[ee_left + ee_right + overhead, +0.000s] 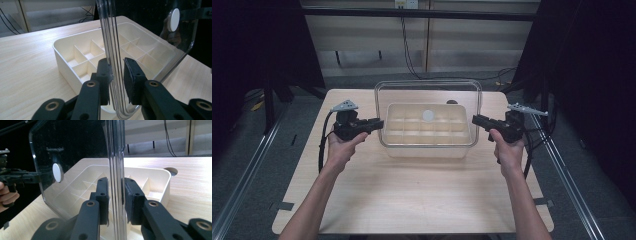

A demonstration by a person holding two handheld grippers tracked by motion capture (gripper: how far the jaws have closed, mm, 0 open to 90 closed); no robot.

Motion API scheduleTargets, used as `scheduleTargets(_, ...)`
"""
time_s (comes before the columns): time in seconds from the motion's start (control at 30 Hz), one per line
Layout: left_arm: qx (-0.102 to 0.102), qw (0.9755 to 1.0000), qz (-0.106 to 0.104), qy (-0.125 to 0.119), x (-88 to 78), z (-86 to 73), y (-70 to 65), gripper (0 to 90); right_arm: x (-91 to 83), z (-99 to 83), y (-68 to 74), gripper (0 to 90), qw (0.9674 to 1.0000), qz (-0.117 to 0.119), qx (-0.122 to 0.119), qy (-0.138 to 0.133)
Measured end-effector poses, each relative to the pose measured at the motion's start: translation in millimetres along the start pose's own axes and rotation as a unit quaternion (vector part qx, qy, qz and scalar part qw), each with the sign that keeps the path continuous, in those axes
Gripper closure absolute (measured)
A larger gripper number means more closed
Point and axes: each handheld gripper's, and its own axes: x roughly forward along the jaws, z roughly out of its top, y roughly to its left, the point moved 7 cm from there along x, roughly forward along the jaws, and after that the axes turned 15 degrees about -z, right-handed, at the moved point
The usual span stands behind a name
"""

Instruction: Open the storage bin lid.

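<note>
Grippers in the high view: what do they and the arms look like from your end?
Both are black, pistol-shaped handheld units. The left tool and right tool each carry a grey three-cornered plate on top and trail a black cable. Up close, each jaw is a black linkage with brass-coloured pivot bushings and a flat black pad. The person's forearms are bare, with no sleeves in view.

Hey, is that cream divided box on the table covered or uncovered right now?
Uncovered: the clear lid stands upright, off the box, gripped at its edges by the left gripper and right gripper.
</note>
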Motion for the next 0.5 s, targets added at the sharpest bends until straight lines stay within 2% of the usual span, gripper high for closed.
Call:
scheduleTargets(0.1,0.005,1.0,-0.005,-0.002,-1.3,-1.5,-3.4,76.1,-1.3,-1.8,-0.5,75.1,1.0,-0.001,0.003,0.001)
scheduleTargets(0.2,0.009,1.0,0.0,0.0,-2.9,-2.9,-5.5,76.2,-3.2,-4.3,1.5,74.6,0.9999,-0.006,-0.008,0.0)
scheduleTargets(0.5,0.012,0.9998,-0.009,-0.012,-10.0,-4.5,-14.0,77.0,-9.8,-9.8,4.8,74.5,1.0,0.002,-0.009,0.001)
